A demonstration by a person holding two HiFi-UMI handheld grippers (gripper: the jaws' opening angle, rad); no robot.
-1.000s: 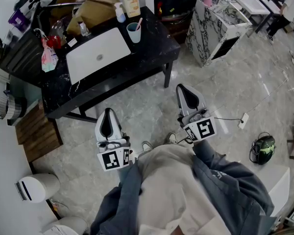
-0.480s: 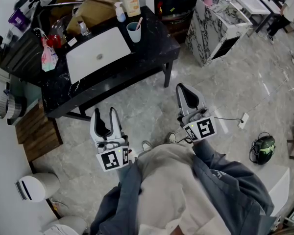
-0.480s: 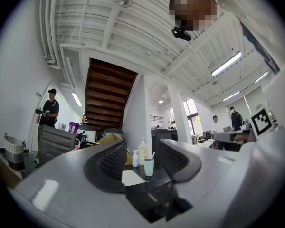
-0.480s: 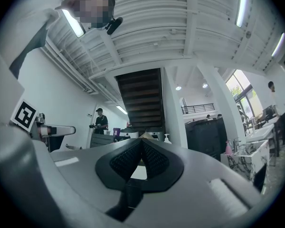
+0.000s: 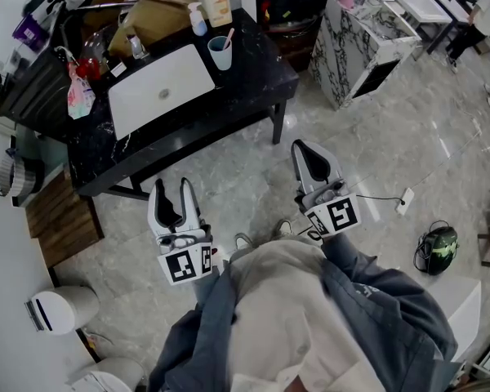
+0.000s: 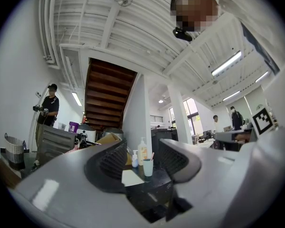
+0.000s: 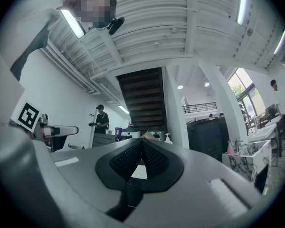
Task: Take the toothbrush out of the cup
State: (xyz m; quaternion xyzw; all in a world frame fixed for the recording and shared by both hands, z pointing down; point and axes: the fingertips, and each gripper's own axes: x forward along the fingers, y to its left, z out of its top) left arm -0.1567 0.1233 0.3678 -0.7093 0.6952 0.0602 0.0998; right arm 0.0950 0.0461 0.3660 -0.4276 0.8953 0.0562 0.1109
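A pale blue cup (image 5: 220, 54) with a pink-handled toothbrush (image 5: 228, 39) stands at the far side of the black table (image 5: 253, 88). In the left gripper view the cup (image 6: 147, 167) shows small between the jaws, far off. My left gripper (image 5: 168, 189) hangs over the floor in front of the table, open, with nothing between its fingers. My right gripper (image 5: 310, 149) is held a little farther forward to the right, shut and holding nothing. Both are well short of the table.
A white laptop-like slab (image 5: 161, 88) lies on the table left of the cup. Two pump bottles (image 5: 217, 1) and cardboard boxes (image 5: 147, 11) stand behind it. A marble-patterned cabinet (image 5: 363, 43) is to the right. A green device (image 5: 438, 247) and a cable lie on the floor.
My left gripper has gone from shut to wide open. Both hands have stayed where they were.
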